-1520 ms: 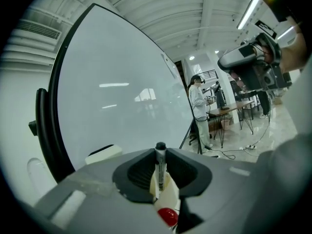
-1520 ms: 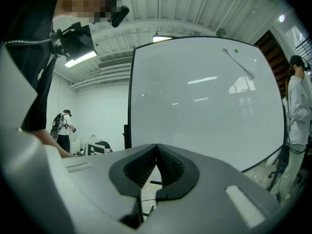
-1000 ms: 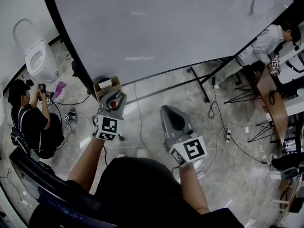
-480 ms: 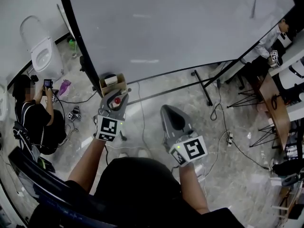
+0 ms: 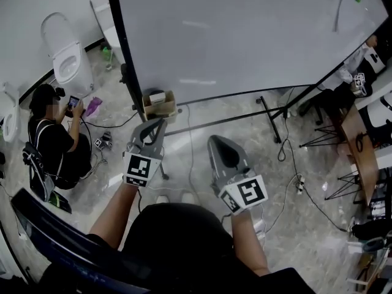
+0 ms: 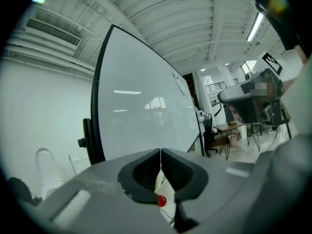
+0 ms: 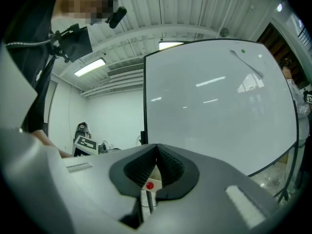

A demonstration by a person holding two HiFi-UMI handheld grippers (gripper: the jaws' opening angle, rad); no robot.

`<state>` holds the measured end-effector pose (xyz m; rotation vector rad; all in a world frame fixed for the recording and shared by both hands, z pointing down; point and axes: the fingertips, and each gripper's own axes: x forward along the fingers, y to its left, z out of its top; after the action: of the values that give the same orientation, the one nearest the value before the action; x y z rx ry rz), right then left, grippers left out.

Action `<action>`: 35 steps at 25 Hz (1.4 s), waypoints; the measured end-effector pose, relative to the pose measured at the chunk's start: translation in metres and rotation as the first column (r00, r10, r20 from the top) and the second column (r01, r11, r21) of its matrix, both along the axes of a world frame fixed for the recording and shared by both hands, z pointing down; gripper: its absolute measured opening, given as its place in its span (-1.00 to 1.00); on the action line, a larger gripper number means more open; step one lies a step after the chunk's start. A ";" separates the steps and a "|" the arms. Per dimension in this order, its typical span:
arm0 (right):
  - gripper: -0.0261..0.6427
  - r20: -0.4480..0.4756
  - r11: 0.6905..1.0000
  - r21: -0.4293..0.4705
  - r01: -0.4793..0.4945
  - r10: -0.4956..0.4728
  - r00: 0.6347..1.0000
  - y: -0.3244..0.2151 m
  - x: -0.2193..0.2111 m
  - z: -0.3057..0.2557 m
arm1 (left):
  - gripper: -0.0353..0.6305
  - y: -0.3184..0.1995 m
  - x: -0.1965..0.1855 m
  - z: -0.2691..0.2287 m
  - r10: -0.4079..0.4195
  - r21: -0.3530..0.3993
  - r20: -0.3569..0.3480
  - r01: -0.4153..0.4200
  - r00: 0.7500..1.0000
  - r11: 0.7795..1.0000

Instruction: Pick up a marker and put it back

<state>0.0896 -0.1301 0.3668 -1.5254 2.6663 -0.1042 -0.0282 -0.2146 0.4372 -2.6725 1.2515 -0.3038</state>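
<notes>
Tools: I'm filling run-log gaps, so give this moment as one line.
left tool: just closed, empty | right tool: shut, empty | whiteboard: ahead

left claw just closed, empty | right claw near it | whiteboard ahead | box on floor

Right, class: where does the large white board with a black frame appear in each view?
Head view: the large white board fills the top.
Left gripper view: it stands centre, narrowing upward.
Right gripper view: it fills the right half.
Shared landmark: its black left frame edge.
</notes>
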 end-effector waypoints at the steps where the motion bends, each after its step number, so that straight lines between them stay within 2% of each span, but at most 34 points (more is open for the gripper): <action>1: -0.89 0.001 1.000 0.000 0.009 -0.009 1.000 0.001 -0.003 0.000 | -0.87 0.004 -0.003 -0.003 -0.006 0.000 -0.010 0.006 1.000 1.000; 15: -0.89 0.007 0.993 0.008 0.121 -0.121 0.993 0.004 -0.046 -0.003 | -0.88 0.045 -0.047 -0.041 -0.079 0.007 -0.115 0.081 0.990 0.997; 21: -0.89 -0.007 0.990 0.026 0.135 -0.135 0.991 0.003 -0.052 -0.009 | -0.88 0.059 -0.070 -0.054 -0.145 -0.016 -0.202 0.145 0.968 0.989; 28: -0.89 -0.014 0.988 0.021 0.153 -0.153 0.988 0.007 -0.058 -0.007 | -0.88 0.071 -0.085 -0.058 -0.180 -0.014 -0.212 0.182 0.960 0.983; 35: -0.89 -0.024 0.989 0.020 0.146 -0.145 0.989 0.011 -0.059 -0.006 | -0.88 0.077 -0.087 -0.057 -0.180 -0.019 -0.217 0.180 0.959 0.983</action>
<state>0.0310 -0.1188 0.3609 -1.3319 2.7842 -0.0653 -0.1154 -0.1380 0.3805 -2.6522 1.5619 -0.0312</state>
